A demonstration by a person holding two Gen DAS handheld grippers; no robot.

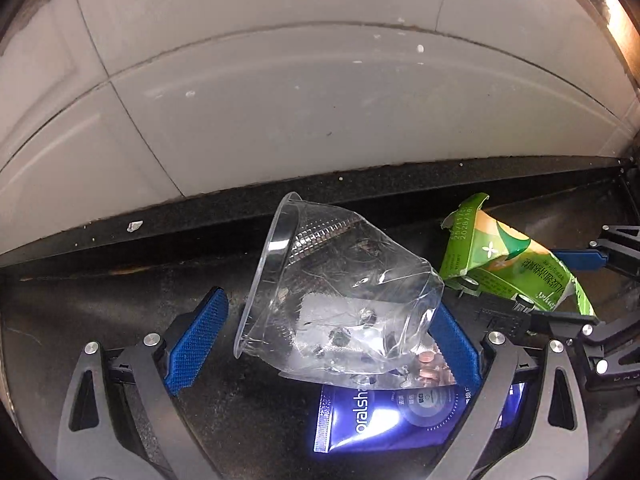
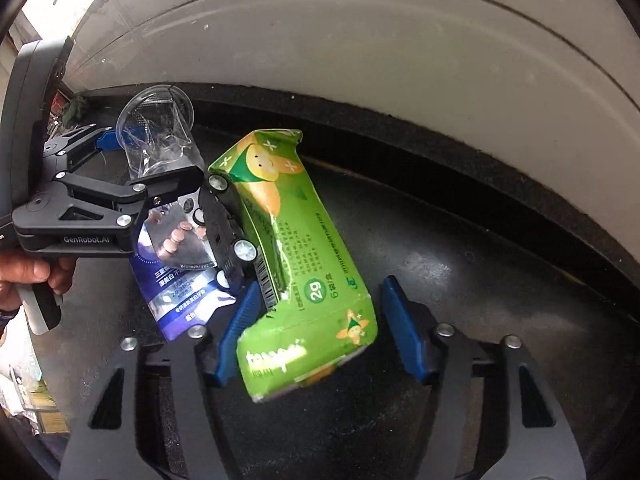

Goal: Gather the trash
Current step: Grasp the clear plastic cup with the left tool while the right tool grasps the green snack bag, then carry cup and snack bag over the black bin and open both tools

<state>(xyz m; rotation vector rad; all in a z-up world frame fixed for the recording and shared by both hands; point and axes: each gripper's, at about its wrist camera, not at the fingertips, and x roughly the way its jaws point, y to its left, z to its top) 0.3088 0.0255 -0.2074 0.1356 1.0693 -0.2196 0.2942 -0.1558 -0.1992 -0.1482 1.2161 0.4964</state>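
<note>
Trash lies on the dark tray. Your left gripper straddles the crushed clear cup, jaws wide, not pinching. Your right gripper is released around the green carton; left pad touching, right pad apart. The purple pouch lies between them.

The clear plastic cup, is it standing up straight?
No, the clear plastic cup lies crumpled on its side on the black surface, its round rim facing left.
</note>
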